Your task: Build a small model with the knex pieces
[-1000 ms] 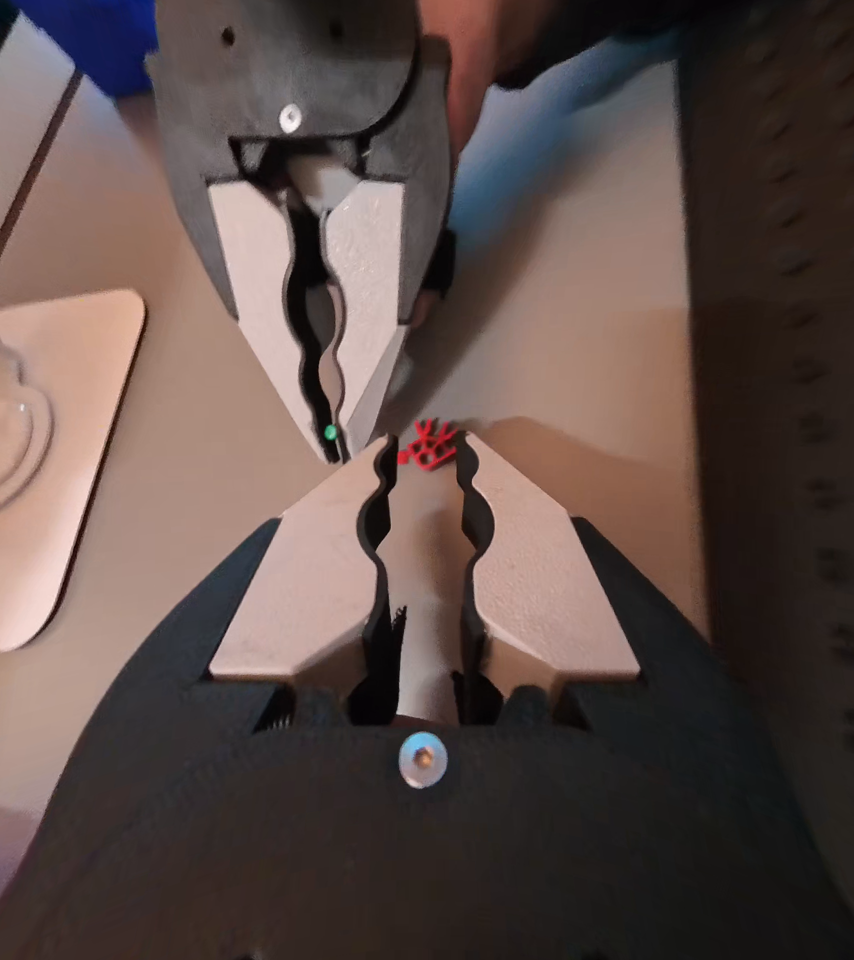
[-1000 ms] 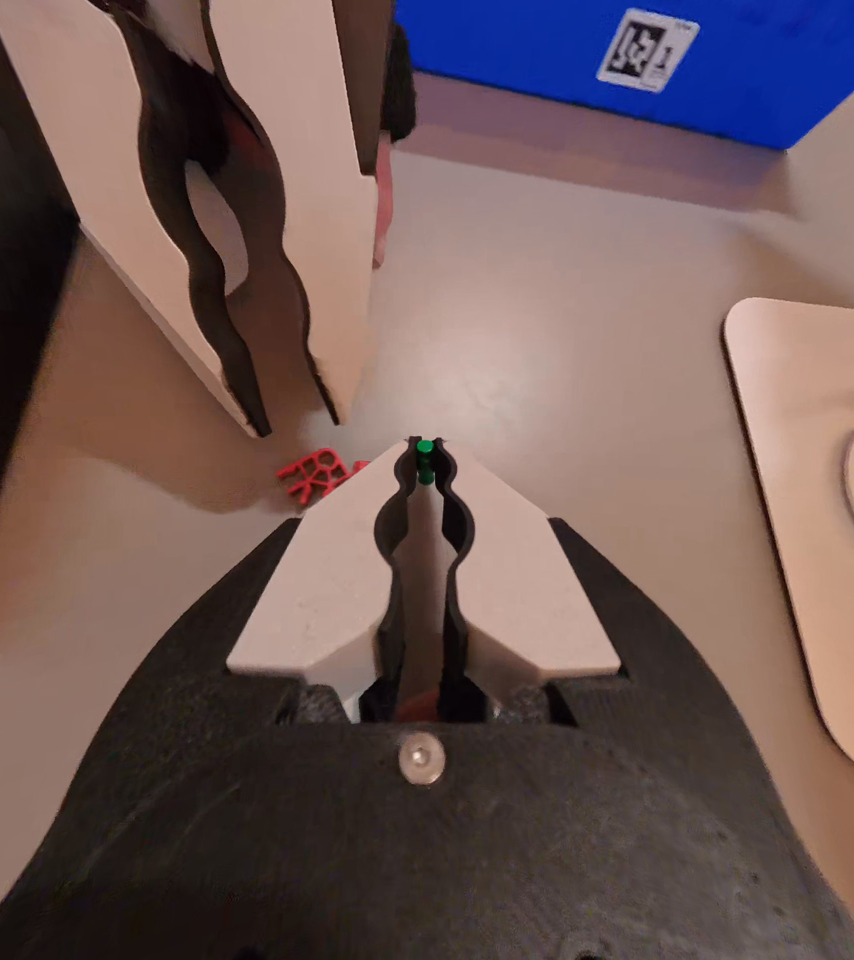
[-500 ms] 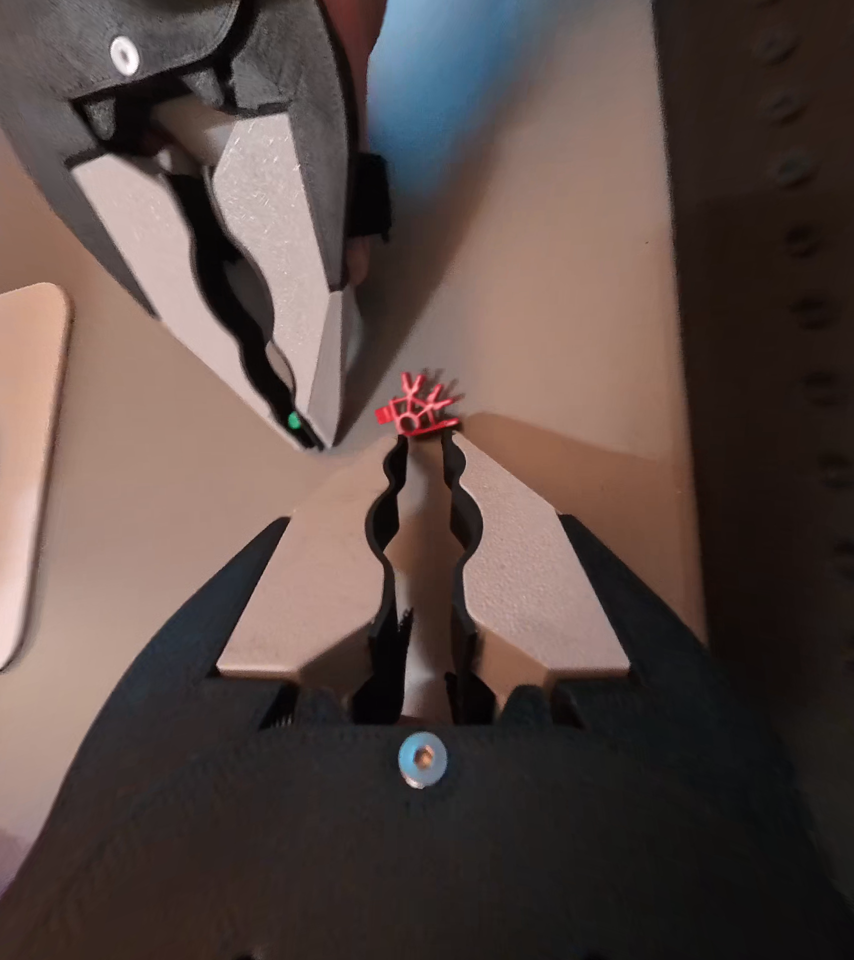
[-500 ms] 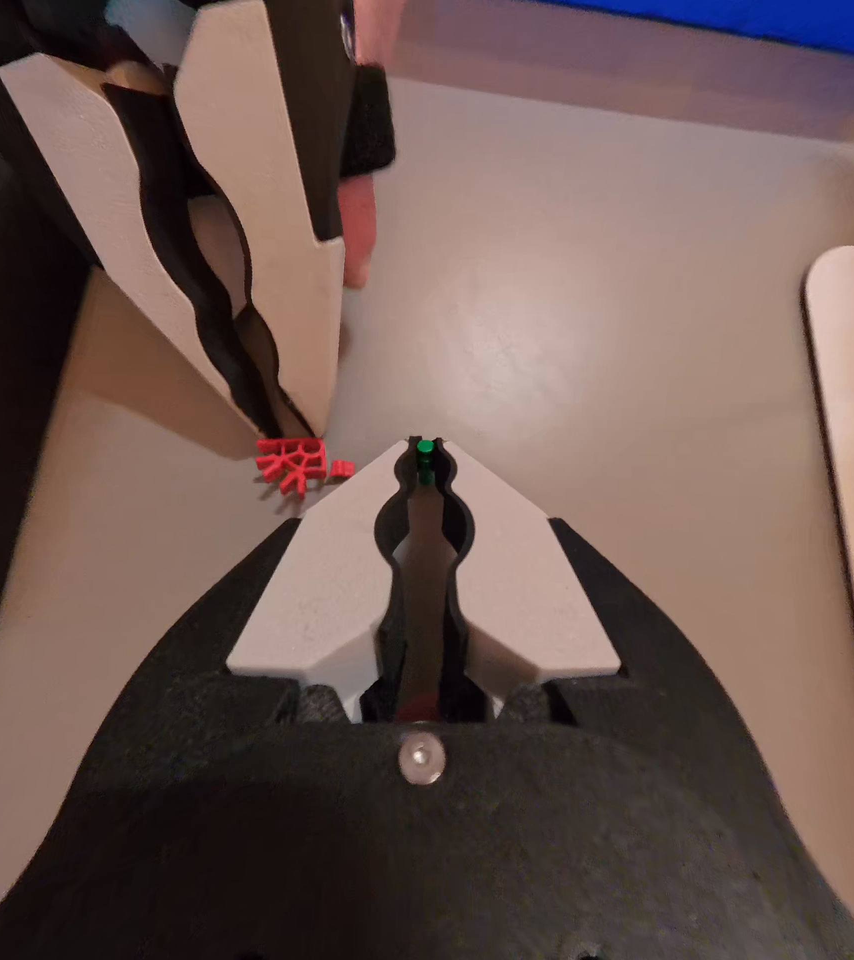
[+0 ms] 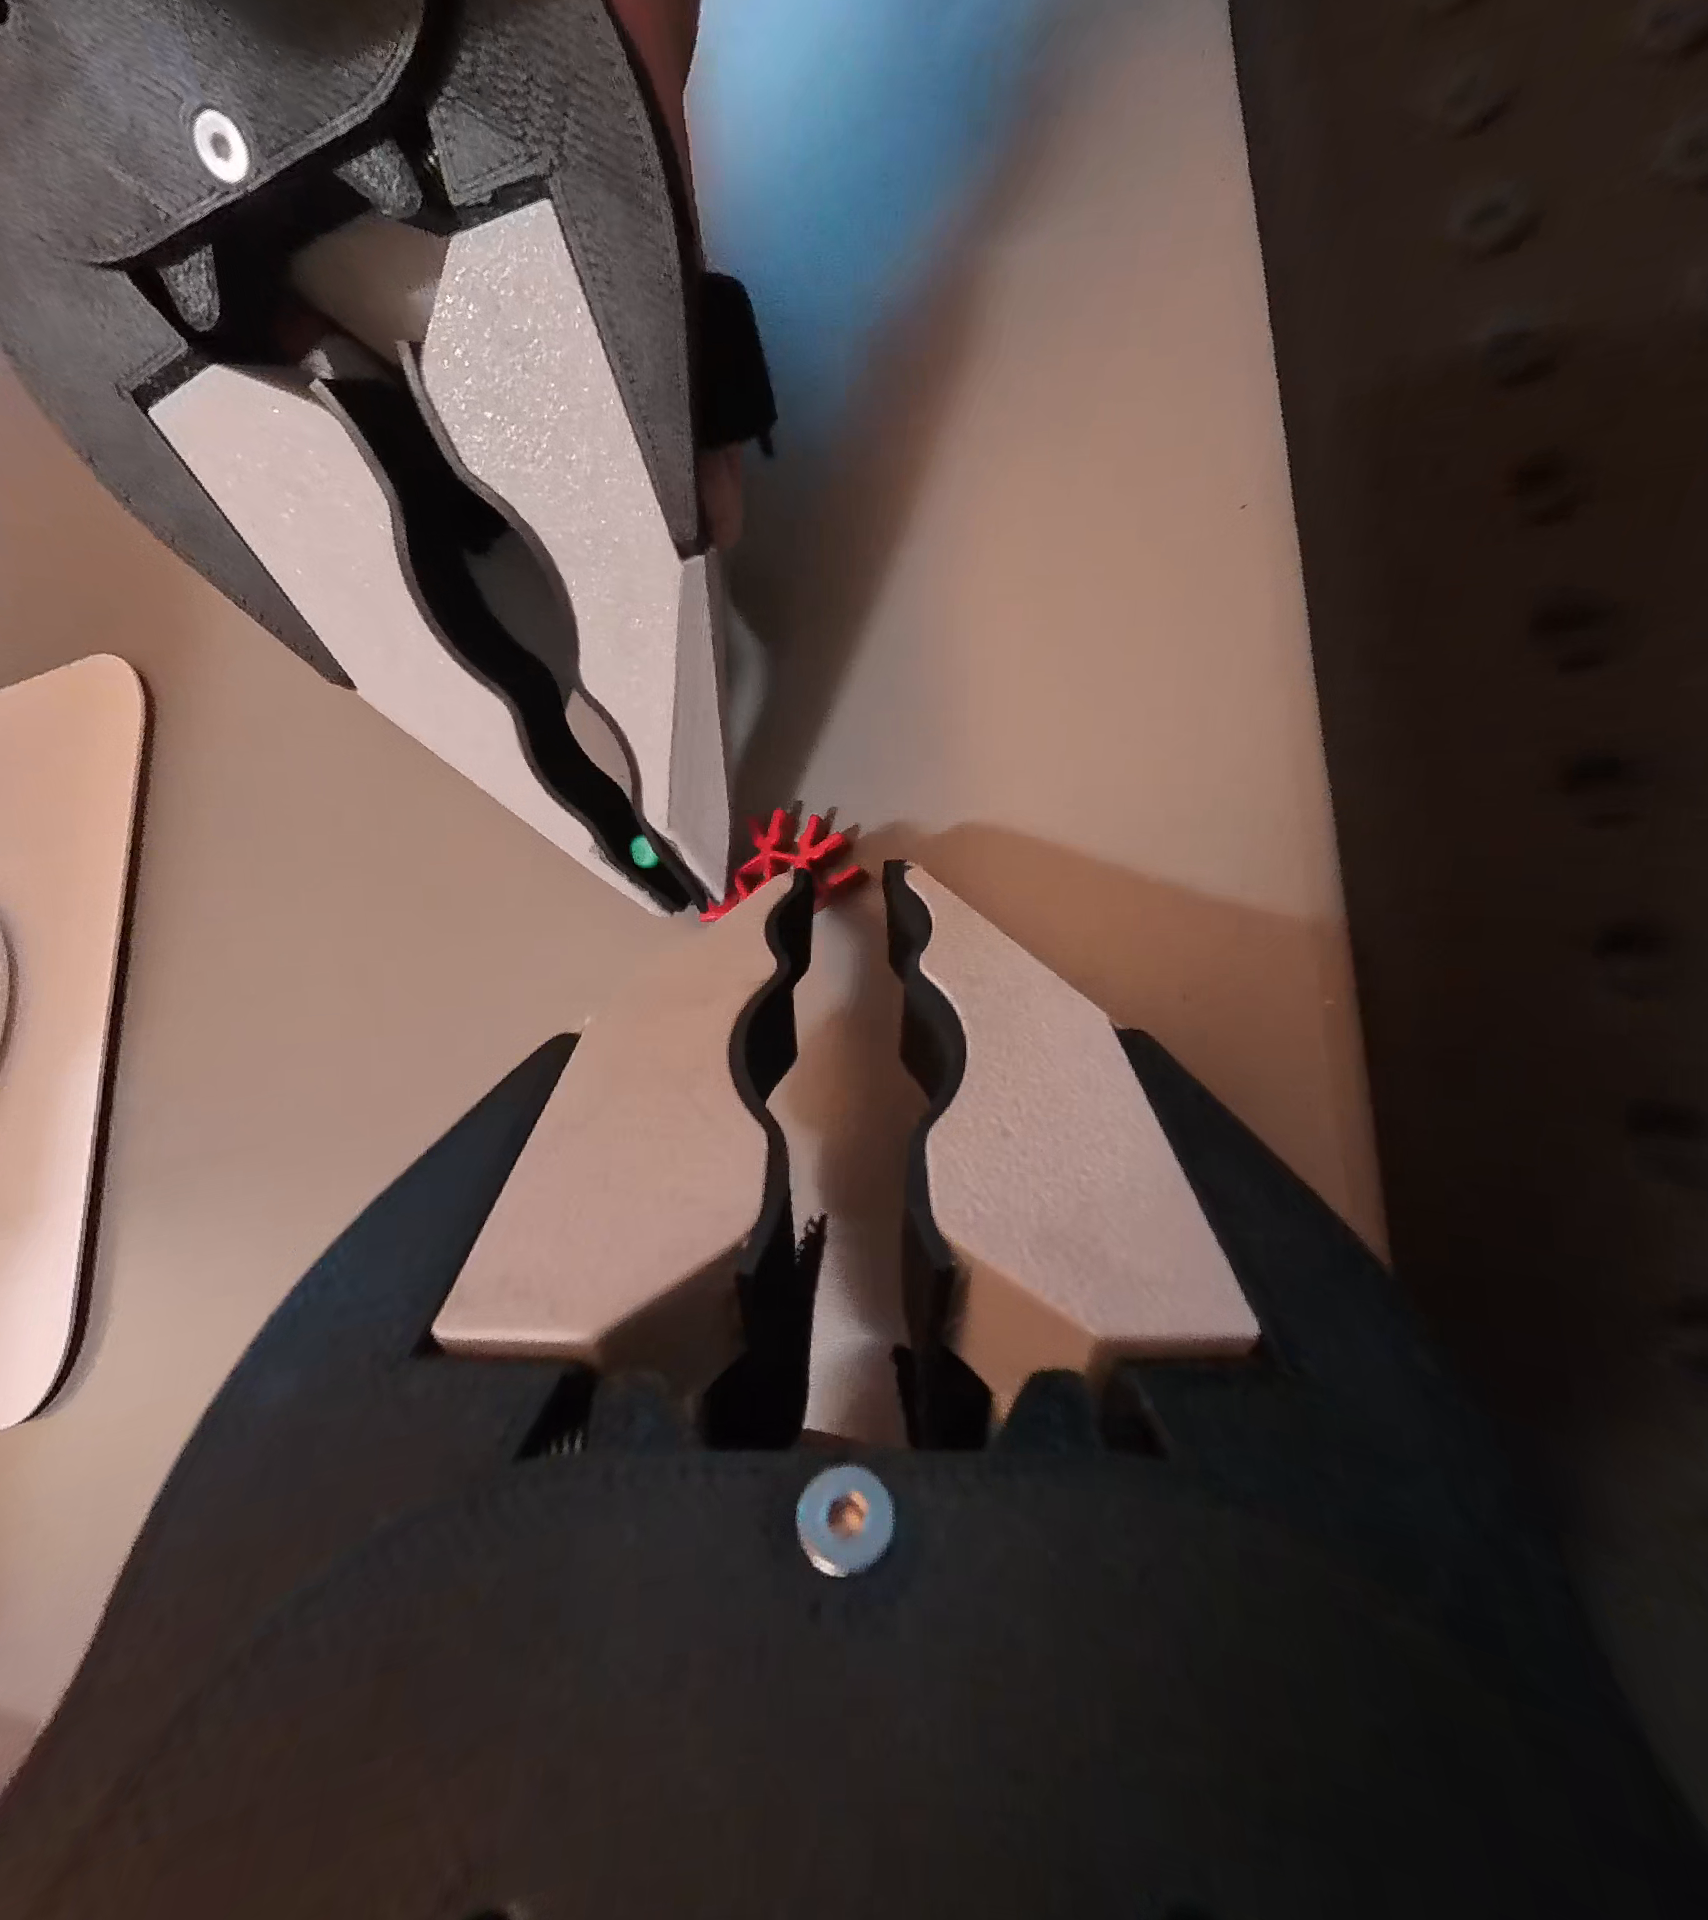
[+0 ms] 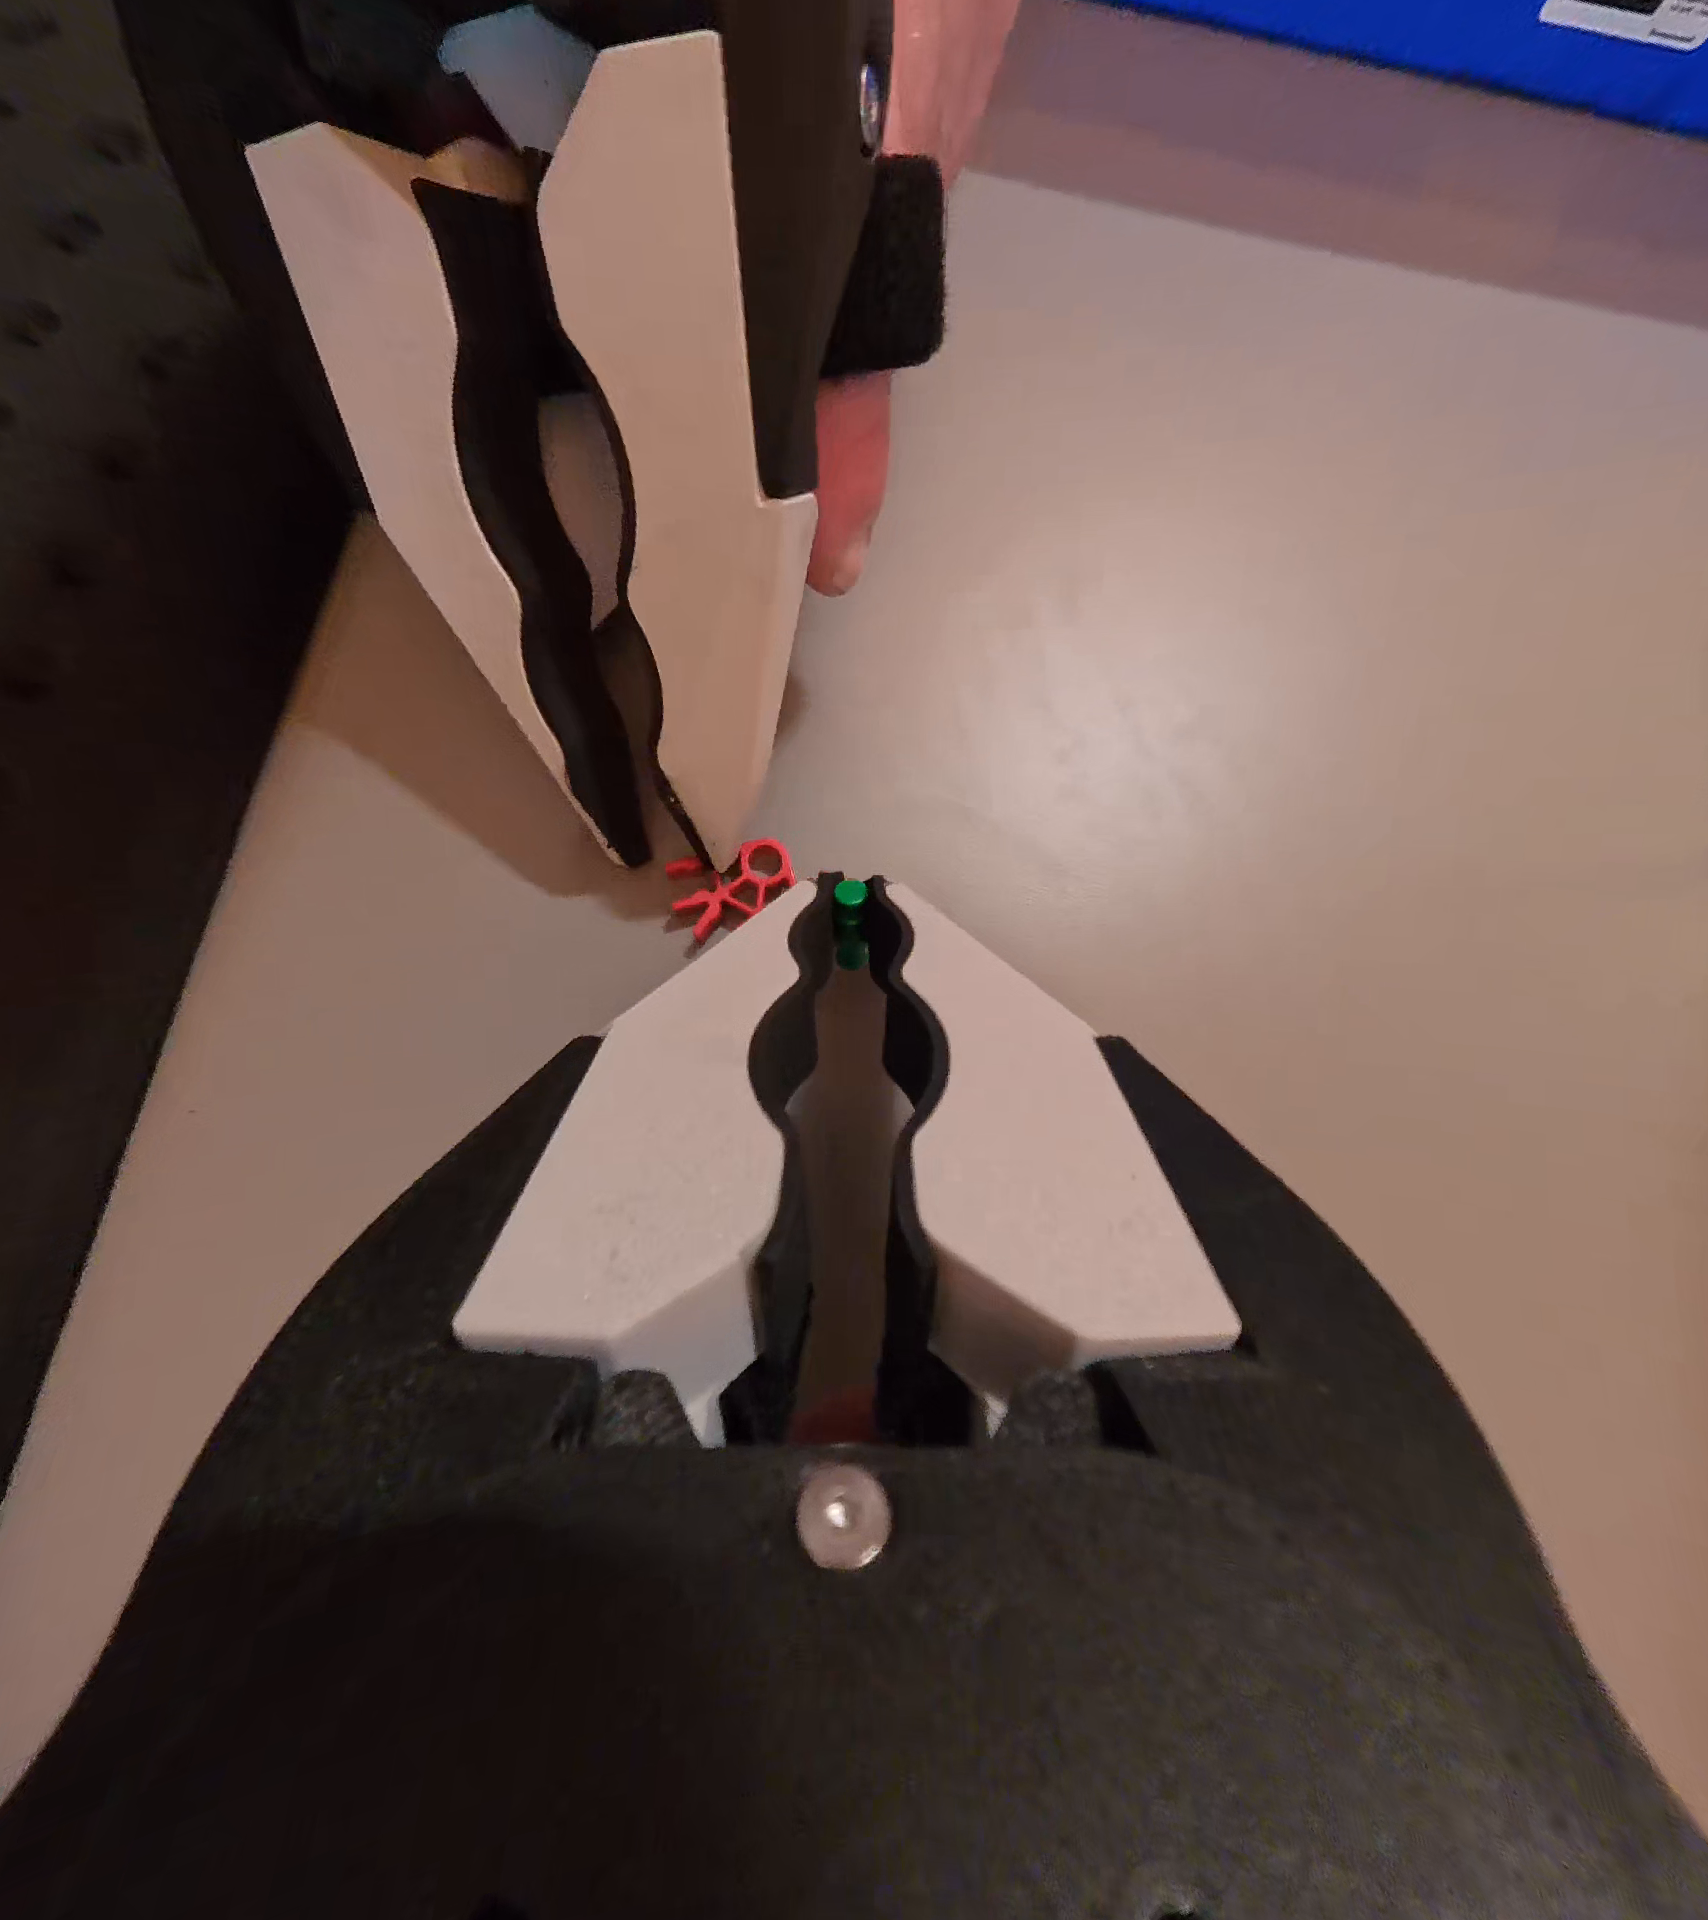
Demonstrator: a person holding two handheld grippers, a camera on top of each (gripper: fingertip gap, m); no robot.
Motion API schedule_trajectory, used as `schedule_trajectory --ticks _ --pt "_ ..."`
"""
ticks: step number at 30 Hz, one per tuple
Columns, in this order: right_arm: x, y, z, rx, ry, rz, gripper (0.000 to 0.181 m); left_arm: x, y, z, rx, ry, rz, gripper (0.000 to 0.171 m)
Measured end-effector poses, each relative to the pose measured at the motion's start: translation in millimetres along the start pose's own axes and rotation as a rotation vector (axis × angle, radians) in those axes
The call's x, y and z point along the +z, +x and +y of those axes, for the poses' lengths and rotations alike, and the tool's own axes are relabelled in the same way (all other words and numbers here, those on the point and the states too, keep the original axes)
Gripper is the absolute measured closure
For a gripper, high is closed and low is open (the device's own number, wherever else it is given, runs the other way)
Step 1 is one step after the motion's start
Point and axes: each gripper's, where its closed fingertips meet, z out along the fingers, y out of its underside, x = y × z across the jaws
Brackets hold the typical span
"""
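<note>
Pale wood comes first: a round-cornered board [image 5: 19, 1039] lies well to the left of the red piece in the left wrist view, flat on the beige table [image 5: 310, 987], with a raised, rounded shape on it that is too blurred to name.

Nearer the red piece, the right gripper [image 5: 689, 883] slants down from the upper left. Its fingers are pressed almost together on a small green pin [image 6: 850, 899], which stands between the very tips. Those tips sit just left of the red piece, touching it or nearly so.

The red piece [image 5: 788, 847] itself is small, flat and branching, with a ring at one end. It appears to lie on the table, though the pictures do not settle whether it is lifted.

Directly below it in this view is the left gripper [image 5: 845, 878]. Its fingers are parted by a narrow gap with nothing clamped between them; one tip overlaps the red piece's edge and the other stands clear to the right.

Right of the red piece runs a dark perforated mat [image 5: 1556, 935]. Beyond it, a blurred blue bin [image 6: 1452, 62] edges the table.
</note>
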Motion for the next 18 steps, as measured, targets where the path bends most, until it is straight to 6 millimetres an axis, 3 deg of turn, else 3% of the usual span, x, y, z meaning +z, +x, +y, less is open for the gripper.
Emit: schedule_trajectory --ticks 7,12,15,18 --pt "-0.7 8.8 5.1 -0.012 -0.055 0.066 0.178 -0.3 1.5 0.5 -0.004 -0.009 0.01 0.163" --pt "-8.7 33.6 14.9 0.001 -0.095 0.198 0.178 -5.7 -10.5 11.4 0.031 -0.057 -0.034 0.162" --pt "-12.3 35.6 8.6 0.028 -0.04 0.197 0.178 -13.7 -23.0 15.9 0.006 -0.056 -0.084 0.15" --pt "-18.6 40.1 -0.3 0.046 0.019 0.214 0.178 -22.2 -31.4 13.7 -0.047 -0.027 -0.102 0.149"
